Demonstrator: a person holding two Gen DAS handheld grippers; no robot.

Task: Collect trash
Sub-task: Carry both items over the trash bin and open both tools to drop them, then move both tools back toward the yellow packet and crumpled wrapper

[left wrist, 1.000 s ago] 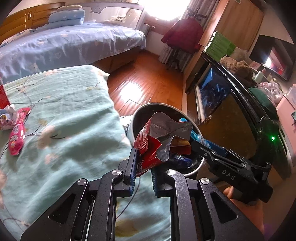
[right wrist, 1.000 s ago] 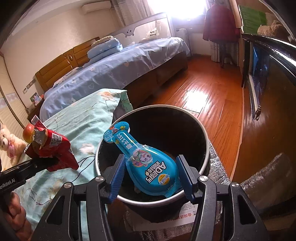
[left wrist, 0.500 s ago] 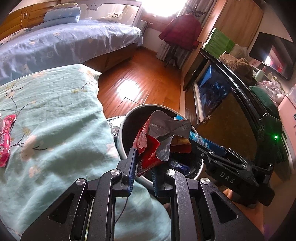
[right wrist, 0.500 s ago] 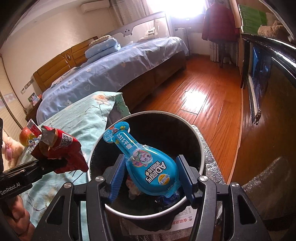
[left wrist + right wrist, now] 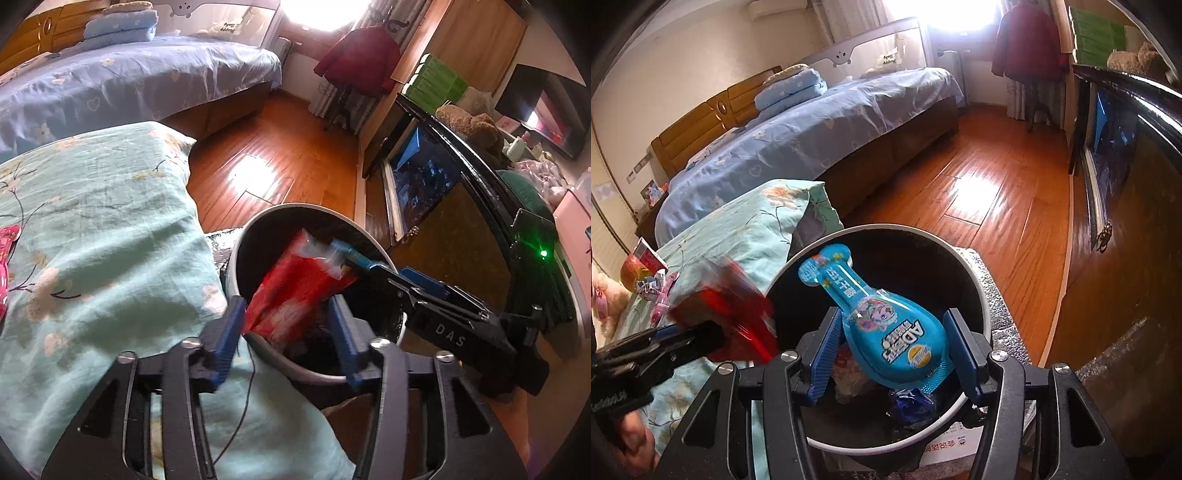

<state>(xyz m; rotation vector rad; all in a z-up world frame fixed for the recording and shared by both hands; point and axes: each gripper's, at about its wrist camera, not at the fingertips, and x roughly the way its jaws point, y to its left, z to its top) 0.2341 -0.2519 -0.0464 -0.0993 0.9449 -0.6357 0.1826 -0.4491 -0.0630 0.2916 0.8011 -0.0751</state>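
L claw [image 5: 286,325]: jaws just opening, spread; red wrapper [image 5: 295,291] blurred between them, over black bin [image 5: 258,236]. R claw [image 5: 892,352]: pinching blue pouch [image 5: 886,332] above bin, trash inside. Green bedspread [image 5: 92,221] beside bin.

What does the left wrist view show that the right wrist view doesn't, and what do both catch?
Left wrist only: the left gripper, jaws just opened, the red wrapper blurred between its pads, touching neither.

Right wrist only: the right gripper gripping the blue pouch by its sides, and crumpled trash on the bin's floor.

Both: the round trash bin, the red wrapper, the blue pouch, the floral bedspread.
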